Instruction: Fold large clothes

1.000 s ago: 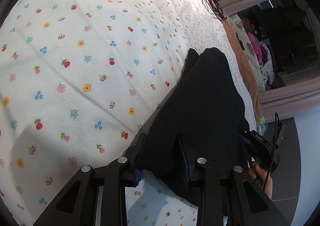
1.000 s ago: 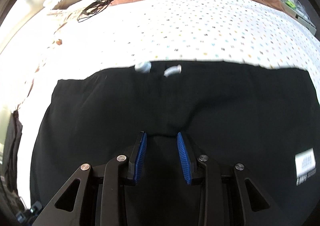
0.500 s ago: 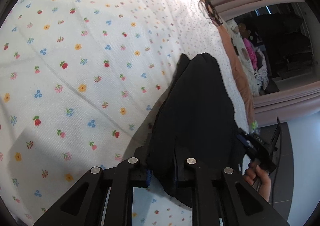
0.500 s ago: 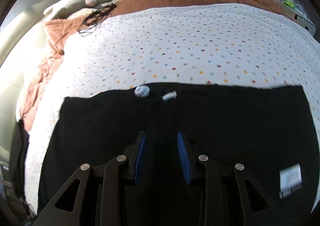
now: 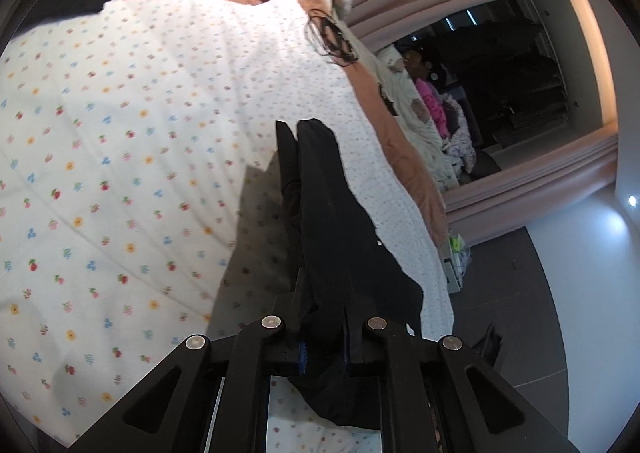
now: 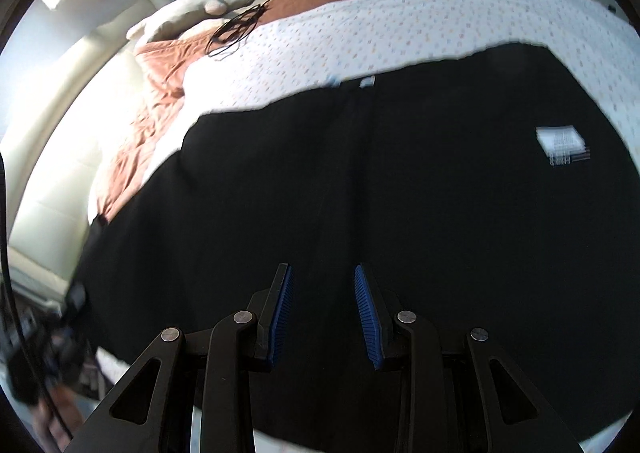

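Left claw (image 5: 322, 327) is clamping black garment (image 5: 332, 221) edge, lifting off bed (image 5: 120, 173); keep tension. Right claw (image 6: 323, 311) is hanging apart, empty.

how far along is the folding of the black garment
Early. Done: the black garment lies spread on the floral sheet. In hand: the left gripper has just been closing and is shut on a bunched edge of it, lifted off the sheet; the right gripper is open over the cloth, gripping nothing. Left: no finished fold shows yet.
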{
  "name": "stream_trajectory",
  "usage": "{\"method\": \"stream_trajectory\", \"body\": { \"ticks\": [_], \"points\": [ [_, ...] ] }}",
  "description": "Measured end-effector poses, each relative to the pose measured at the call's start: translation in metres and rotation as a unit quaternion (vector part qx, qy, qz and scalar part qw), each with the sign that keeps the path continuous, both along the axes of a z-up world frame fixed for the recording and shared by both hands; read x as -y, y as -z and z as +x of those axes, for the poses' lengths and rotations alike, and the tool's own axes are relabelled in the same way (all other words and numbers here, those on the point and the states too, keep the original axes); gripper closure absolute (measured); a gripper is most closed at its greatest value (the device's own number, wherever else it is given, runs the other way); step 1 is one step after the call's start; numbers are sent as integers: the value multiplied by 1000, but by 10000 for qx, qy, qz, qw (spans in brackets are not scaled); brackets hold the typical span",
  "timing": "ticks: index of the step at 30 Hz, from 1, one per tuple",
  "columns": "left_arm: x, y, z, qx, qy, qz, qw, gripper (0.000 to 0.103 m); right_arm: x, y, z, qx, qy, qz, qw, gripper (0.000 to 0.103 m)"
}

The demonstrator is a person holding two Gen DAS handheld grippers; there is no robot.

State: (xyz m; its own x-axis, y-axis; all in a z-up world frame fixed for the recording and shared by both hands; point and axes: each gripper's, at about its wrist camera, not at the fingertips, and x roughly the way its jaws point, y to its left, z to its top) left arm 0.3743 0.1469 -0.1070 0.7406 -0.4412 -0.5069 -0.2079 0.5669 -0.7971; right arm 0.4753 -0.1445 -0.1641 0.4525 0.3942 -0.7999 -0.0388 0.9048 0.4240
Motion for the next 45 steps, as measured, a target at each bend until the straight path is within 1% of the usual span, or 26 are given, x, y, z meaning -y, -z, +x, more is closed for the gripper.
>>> {"method": "stream_trajectory", "body": {
  "ticks": [3,6,10,14,19,21,22,24,25,28,33,38,43,45],
  "points": [
    [12,-16,4,138,119,54,9998,92,1,9,-22,-91,-32,180,9998,71],
    [24,-31,6,281,250,118,9992,92,7,19,-39,-183,17,470,9987,71],
    [44,-51,11,440,420,224,9979,92,9,40,-54,-431,-46,769,9961,78],
    [67,-65,15,536,643,340,9959,92,7,52,-67,-555,-166,962,9937,79],
    [102,-83,20,711,963,536,9914,92,14,51,-80,-586,-293,1084,9919,79],
    [116,-91,22,767,1088,607,9892,92,23,43,-88,-443,-259,1061,9930,79],
    [123,-94,24,788,1144,637,9882,92,24,37,-92,-350,-223,942,9947,78],
    [134,-99,24,823,1254,696,9862,92,35,27,-98,-168,-111,692,9974,75],
    [142,-101,25,834,1313,718,9852,92,41,25,-100,-130,-52,680,9976,69],
    [164,-107,26,871,1481,795,9819,92,66,18,-109,29,247,708,9972,57],
    [206,-110,29,886,1807,940,9750,92,119,11,-123,208,835,778,9933,56],
    [250,-105,34,810,2148,1079,9673,92,165,7,-139,343,1402,846,9859,56],
    [302,-88,44,636,2575,1258,9560,92,196,9,-156,384,1836,894,9782,56],
    [327,-76,49,492,2763,1427,9492,92,213,10,-161,395,1955,897,9758,56]
  ]
}}
